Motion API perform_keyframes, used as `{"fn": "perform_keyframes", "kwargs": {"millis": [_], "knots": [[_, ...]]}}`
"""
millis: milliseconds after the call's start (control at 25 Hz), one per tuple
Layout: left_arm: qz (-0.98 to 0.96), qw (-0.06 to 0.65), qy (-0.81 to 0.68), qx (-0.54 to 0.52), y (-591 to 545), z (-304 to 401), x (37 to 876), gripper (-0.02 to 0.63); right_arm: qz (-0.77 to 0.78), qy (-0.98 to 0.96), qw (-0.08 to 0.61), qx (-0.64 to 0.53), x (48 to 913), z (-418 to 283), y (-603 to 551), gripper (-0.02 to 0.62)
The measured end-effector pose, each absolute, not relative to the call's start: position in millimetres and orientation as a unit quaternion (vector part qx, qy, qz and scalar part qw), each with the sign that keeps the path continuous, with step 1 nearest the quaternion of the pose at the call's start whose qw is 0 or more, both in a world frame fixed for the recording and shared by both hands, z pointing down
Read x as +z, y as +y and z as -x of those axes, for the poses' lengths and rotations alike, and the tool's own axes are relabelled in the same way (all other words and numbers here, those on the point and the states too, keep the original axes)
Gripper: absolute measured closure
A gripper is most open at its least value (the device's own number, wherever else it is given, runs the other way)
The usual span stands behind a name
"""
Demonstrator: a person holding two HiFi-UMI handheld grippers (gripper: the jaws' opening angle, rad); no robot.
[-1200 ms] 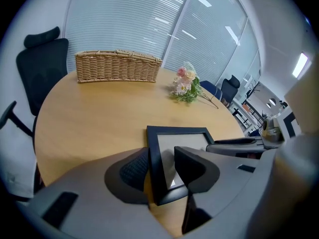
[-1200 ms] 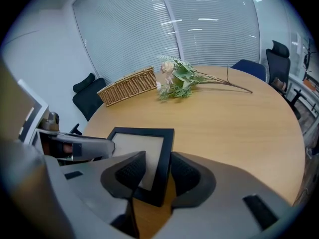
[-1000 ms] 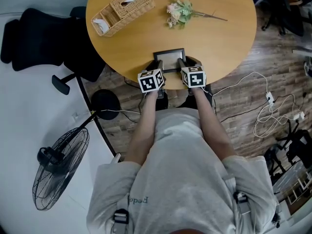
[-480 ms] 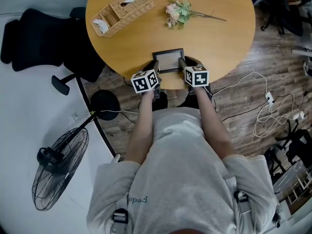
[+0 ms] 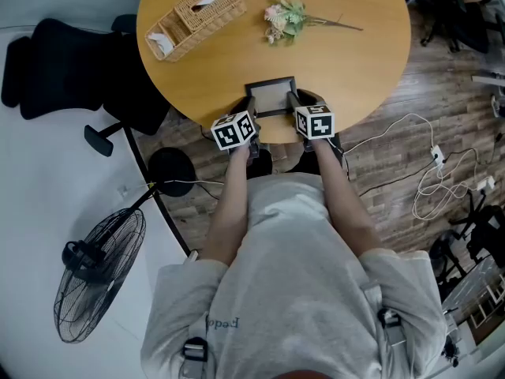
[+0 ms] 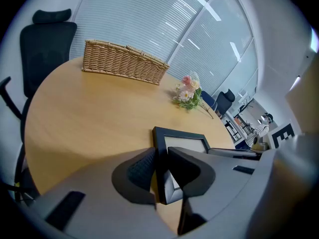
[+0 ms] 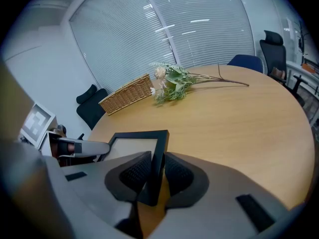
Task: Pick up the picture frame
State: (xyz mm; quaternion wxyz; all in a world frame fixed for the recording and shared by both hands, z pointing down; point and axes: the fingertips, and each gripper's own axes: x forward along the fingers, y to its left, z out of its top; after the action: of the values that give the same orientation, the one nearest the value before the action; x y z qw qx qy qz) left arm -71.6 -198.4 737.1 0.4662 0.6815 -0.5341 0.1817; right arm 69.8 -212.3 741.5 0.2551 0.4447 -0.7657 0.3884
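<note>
While the picture frame (image 5: 271,95) rests at the near edge of the table (image 5: 359,61), the left gripper (image 6: 160,164) grasps its left rail and the right gripper (image 7: 155,172) its right rail. Both sets of jaws have just been closing and press on the black moulding. Step in hand: securing the grasp. The next move probably calls for an even, simultaneous lift that keeps the frame level, so neither rail slips.

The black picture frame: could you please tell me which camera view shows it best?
The right gripper view: the black picture frame sits large and close, its right side, far corner and pale insert clear. The left gripper view shows its left side similarly. The head view shows it small, from above.
</note>
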Motion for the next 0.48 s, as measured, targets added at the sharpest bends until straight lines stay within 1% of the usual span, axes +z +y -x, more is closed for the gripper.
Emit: {"fn": "perform_keyframes", "kwargs": {"millis": [240,480], "knots": [[-0.68,0.465,-0.537,0.182,-198.5,71.8,737.0,0.509,-0.452,-0.756,0.251,0.402,742.0,-70.0,-212.3,0.511],[-0.668,0.438,-0.558,0.227,-198.5,71.4,735.8,0.515,-0.475,-0.735,0.296,0.383,739.5,-68.2,-211.5,0.518]]}}
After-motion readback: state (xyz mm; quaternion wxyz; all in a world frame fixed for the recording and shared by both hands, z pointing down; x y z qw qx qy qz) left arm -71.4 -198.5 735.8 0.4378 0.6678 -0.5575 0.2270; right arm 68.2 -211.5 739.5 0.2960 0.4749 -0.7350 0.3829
